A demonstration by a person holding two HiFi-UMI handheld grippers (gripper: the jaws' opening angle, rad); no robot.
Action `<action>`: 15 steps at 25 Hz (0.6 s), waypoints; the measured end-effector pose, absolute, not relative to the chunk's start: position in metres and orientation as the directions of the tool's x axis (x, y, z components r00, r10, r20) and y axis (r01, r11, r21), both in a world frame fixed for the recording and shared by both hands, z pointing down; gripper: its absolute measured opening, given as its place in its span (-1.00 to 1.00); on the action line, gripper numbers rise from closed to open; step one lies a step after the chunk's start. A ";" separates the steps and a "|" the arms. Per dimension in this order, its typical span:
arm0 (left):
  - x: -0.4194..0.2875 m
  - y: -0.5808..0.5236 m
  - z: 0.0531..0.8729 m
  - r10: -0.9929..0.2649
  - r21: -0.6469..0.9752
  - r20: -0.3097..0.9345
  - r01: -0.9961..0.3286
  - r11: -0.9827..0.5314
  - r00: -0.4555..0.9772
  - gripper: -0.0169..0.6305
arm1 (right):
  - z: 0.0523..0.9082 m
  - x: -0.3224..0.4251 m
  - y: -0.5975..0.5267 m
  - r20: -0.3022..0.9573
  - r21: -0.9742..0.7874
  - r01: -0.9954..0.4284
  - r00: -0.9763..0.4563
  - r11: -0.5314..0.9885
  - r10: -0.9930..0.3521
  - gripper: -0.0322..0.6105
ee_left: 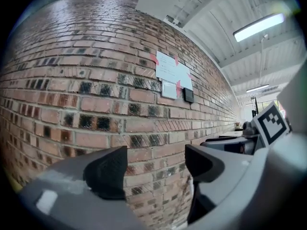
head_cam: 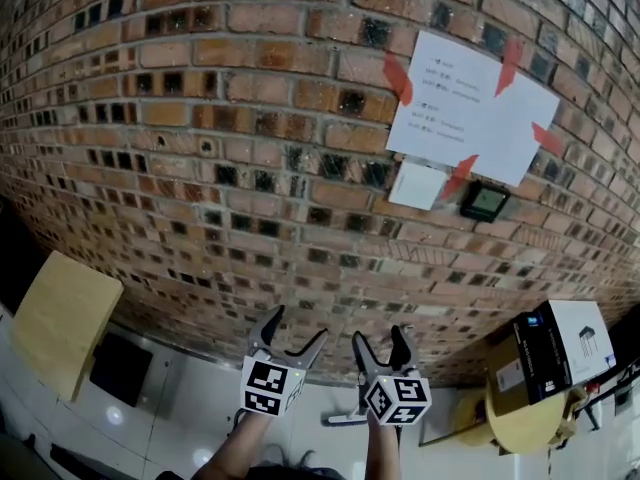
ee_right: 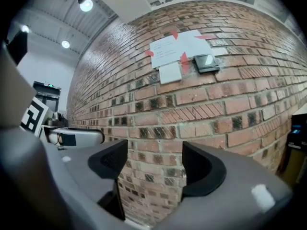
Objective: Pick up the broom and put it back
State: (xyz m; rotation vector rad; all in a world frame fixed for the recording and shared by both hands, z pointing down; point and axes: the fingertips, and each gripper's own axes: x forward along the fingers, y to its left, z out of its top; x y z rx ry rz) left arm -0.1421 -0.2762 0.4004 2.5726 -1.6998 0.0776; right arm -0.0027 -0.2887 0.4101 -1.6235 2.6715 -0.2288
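No broom shows in any view. Both grippers point level at a brick wall (head_cam: 250,168), side by side and close to it. My left gripper (head_cam: 298,326) is open, and in the left gripper view (ee_left: 156,169) only bricks show between its dark pads (ee_left: 108,171). My right gripper (head_cam: 380,336) is open too, with bare brick between its jaws in the right gripper view (ee_right: 153,164). A small grey thing (head_cam: 343,419) lies on the white floor at the wall's foot between the two grippers; I cannot tell what it is.
Paper sheets (head_cam: 470,108) are taped to the wall at upper right, with a small black device (head_cam: 485,201) below them. A pale wooden board (head_cam: 60,318) stands at left beside a black panel (head_cam: 120,368). Boxes (head_cam: 555,353) sit on a round wooden stand at right.
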 end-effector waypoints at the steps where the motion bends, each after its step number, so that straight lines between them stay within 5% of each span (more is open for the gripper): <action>1: -0.133 -0.277 0.404 -0.908 0.026 0.079 -0.912 -0.410 0.411 0.22 | 0.417 0.006 -0.288 0.080 -0.140 -0.889 -0.448 0.435 -0.890 0.22; 15: 0.005 -0.268 0.498 -0.722 0.119 0.208 -0.749 -0.651 0.660 0.23 | 0.524 0.117 -0.247 0.265 -0.250 -0.939 -0.300 0.235 -0.916 0.20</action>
